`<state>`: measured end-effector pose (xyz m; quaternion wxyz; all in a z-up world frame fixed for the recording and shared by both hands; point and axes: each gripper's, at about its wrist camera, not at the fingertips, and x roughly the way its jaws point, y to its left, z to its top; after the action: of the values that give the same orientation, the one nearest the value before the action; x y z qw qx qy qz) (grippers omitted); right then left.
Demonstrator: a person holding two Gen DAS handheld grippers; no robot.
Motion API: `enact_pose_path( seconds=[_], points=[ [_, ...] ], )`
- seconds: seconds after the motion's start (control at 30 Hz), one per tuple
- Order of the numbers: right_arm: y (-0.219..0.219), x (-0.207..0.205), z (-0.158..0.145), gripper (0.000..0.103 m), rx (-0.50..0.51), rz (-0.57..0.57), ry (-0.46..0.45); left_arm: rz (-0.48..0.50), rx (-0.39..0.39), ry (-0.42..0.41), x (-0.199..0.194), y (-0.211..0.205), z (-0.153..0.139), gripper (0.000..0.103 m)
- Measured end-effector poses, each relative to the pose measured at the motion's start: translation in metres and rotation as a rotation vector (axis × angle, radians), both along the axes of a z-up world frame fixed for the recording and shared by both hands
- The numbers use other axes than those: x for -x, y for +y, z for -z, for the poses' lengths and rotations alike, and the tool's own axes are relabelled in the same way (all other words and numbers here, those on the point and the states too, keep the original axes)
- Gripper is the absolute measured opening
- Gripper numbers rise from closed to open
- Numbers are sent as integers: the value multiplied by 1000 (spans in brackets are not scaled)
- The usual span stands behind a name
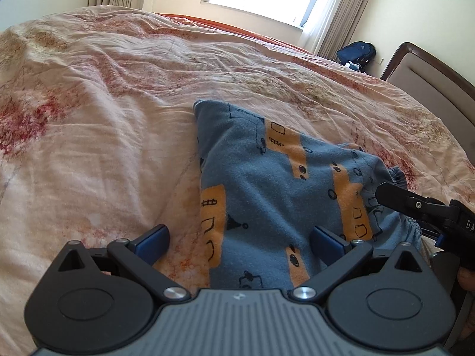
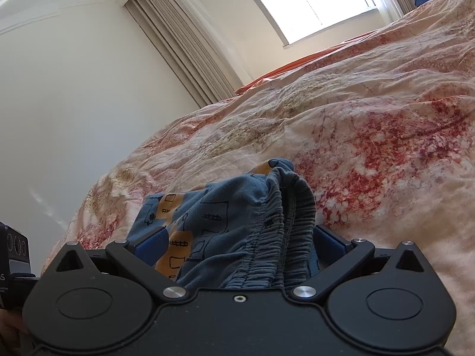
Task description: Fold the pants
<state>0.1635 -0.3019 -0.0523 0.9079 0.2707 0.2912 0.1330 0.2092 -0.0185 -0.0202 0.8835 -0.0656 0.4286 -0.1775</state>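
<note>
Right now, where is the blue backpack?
The blue backpack sits on the floor past the far side of the bed, against the wall below the curtain by the window; it shows at the upper right in both views.

I see blue pants (image 1: pixel 267 195) printed with orange patches and black doodles, lying on a cream bedspread (image 1: pixel 104 118) blotched red.
</note>
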Motion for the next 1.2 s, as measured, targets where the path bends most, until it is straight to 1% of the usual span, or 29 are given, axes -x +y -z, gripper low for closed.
enact_pose_path(
  seconds=[0.17, 0.37, 0.57, 0.8, 0.9, 0.93, 1.03, 1.1, 1.13, 1.17, 1.2],
  points=[
    [0, -1, 1, 102, 2, 0, 5, 4, 5, -24, 4, 1, -1, 103],
    [0, -1, 1, 102, 6, -1, 8, -8, 12, -8, 1, 1, -4, 103],
    [0, -1, 1, 102, 5, 0, 7, -26, 8, -18, 3, -1, -4, 102],
    [-1, 0, 1, 98, 8, 19, 15, -33, 6, -16, 3, -2, -7, 102],
    [-2, 1, 0, 95, 14, 29, 18, -37, 1, -16, 2, -3, -8, 96],
    [-2, 2, 0, 94, 16, 36, 19, -32, 3, -21, 2, -4, -9, 93],
    [-4, 3, 0, 86, 26, 61, 27, -21, 4, -21, 3, -7, -12, 85],
    [-5, 3, 0, 80, 32, 72, 31, -12, 4, -23, 4, -10, -14, 78],
    [-5, 4, 0, 78, 37, 78, 34, -8, 5, -22, 4, -11, -15, 72],
    [-5, 4, -1, 73, 44, 85, 38, -10, -5, -23, 5, -13, -16, 69],
    [-5, 4, -1, 66, 52, 94, 41, -14, -25, -30, 6, -15, -18, 66]
  ],
)
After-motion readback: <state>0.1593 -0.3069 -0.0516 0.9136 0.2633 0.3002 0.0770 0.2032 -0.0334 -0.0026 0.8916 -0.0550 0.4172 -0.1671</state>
